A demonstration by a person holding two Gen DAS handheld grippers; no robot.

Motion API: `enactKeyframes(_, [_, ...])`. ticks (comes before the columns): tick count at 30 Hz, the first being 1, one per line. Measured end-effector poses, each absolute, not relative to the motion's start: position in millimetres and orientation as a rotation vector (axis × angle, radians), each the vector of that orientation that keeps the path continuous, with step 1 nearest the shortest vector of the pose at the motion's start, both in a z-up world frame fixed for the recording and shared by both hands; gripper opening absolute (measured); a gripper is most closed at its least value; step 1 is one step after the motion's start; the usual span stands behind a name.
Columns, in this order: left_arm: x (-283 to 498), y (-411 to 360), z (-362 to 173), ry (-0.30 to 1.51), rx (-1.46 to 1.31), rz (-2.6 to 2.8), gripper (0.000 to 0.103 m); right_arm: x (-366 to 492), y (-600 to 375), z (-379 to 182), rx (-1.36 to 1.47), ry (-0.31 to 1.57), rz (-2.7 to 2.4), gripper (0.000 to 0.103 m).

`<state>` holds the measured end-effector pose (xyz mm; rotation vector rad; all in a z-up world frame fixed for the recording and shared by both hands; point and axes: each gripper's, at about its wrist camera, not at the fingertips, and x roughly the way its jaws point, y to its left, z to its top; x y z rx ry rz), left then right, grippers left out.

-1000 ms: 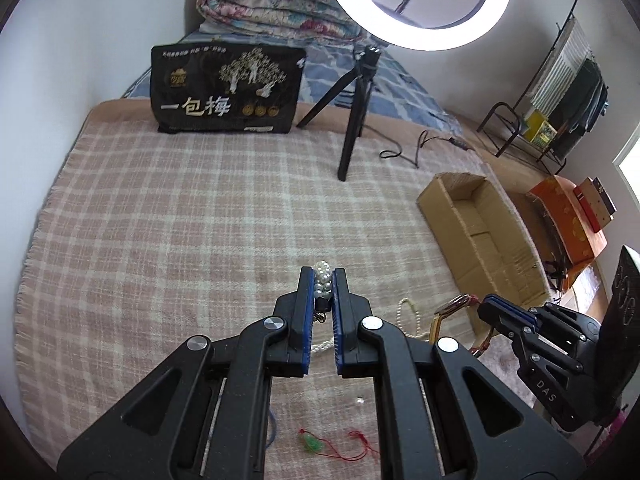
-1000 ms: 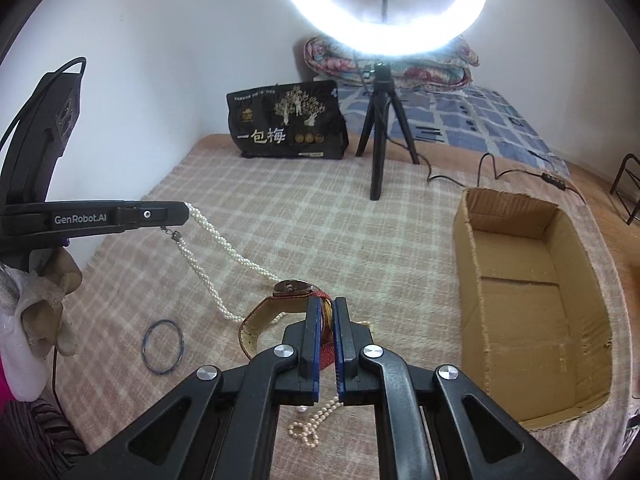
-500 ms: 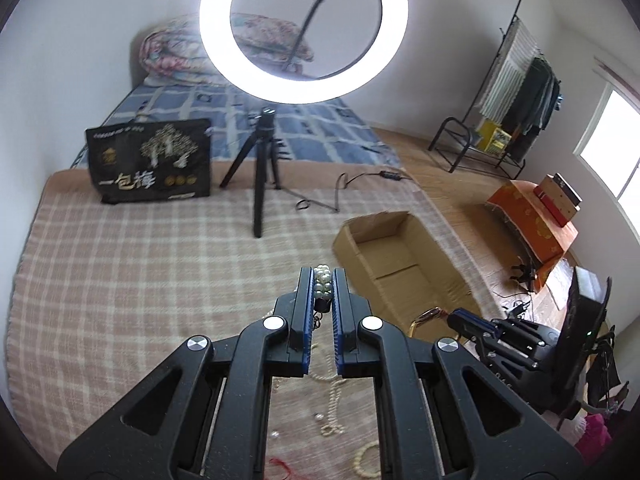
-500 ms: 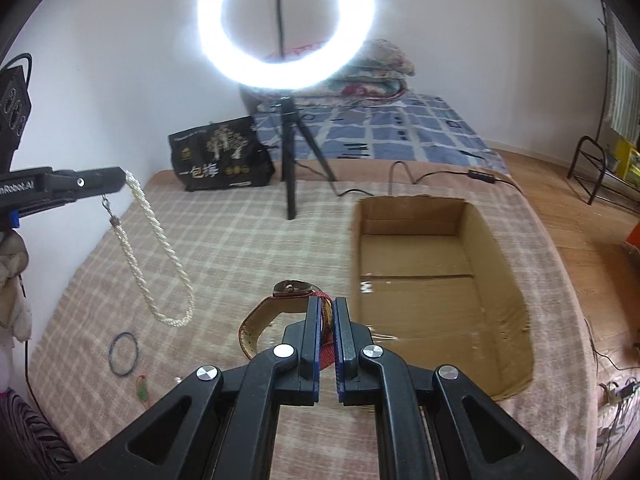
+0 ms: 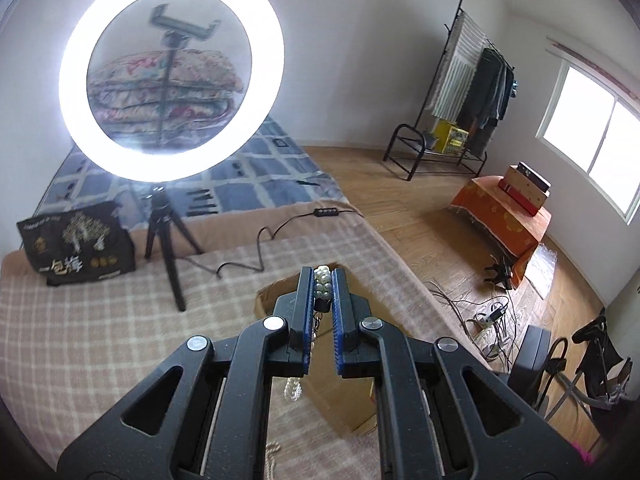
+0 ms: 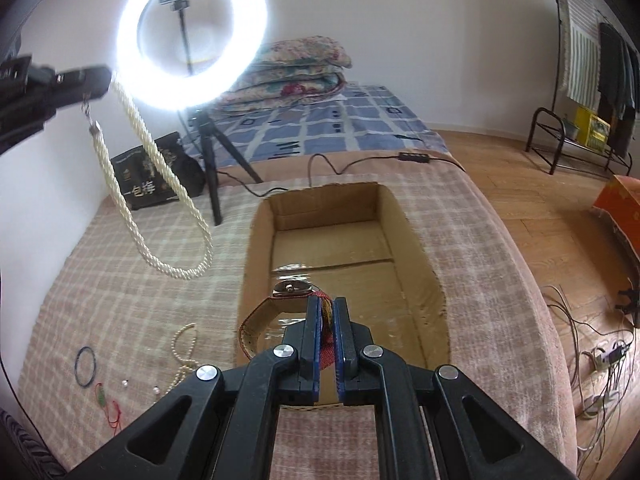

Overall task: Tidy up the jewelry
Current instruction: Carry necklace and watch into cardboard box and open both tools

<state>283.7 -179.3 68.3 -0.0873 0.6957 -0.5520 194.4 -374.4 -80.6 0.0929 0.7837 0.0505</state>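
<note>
Right gripper [image 6: 327, 312], low in the centre of its own wrist view, is clamped tight on the red-lined strap of a brown leather wristwatch with a metal case [image 6: 280, 304], which hangs over the near end of the open, shallow brown cardboard box [image 6: 416, 240] on the pink-and-cream checked blanket [image 6: 120, 280]. Left gripper [image 5: 323, 284], pressed shut on the clasp end of a twisted multi-strand pearl necklace [image 5: 323, 280], shows in the upper left of the right wrist view, the rope of pearls [image 6: 160, 200] dangling in a long loop clear of the blanket and to the left of the box.

Delivery into the box looks to be the step in hand. To do it well, the watch should probably be lowered until its strap nears the cardboard floor before the jaws part, so the case does not drop hard. The necklace, being long and limp, would likely need carrying rightward in the frame until the whole loop hangs inside the box walls, then lowering so it coils rather than drapes over the rim.

Lower left of the right wrist view, a loose string of small pearls [image 6: 184, 344], a thin blue ring [image 6: 85, 366] and a green charm on red cord [image 6: 105, 400] lie on the blanket.
</note>
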Motion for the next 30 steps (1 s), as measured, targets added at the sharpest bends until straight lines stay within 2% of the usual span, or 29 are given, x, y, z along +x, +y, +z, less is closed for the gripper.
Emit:
enactKeyframes(11, [337.1, -247.2, 31.8, 0.789, -0.061, -0.556, 0.006, 201.7, -400.6, -96.2, 0.172, 0.825, 0.023, 0.003])
enactKeyframes(18, [356.0, -268.0, 2.1, 0.856, -0.058, -0.539, 0.006, 204.5, -391.1, -102.5, 0.175, 0.844, 0.051, 0.003])
enactKeyframes(25, [360.8, -273.3, -3.2, 0.867, -0.053, -0.538, 0.007, 203.5, -390.0, -97.5, 0.186, 0.822, 0.059, 0.006])
enactKeyframes(27, [360.7, -270.3, 0.1, 0.866, -0.058, -0.526, 0.022, 202.1, -389.3, -92.0, 0.184, 0.799, 0.055, 0.036])
enactKeyframes(28, [359.9, -266.7, 2.8, 0.857, -0.067, -0.523, 0.034, 201.9, -389.1, -90.0, 0.181, 0.791, 0.048, 0.04])
enactKeyframes(30, [356.3, -261.0, 8.7, 0.835, -0.066, -0.512, 0.035, 201.2, -387.3, -86.7, 0.173, 0.783, 0.04, 0.055])
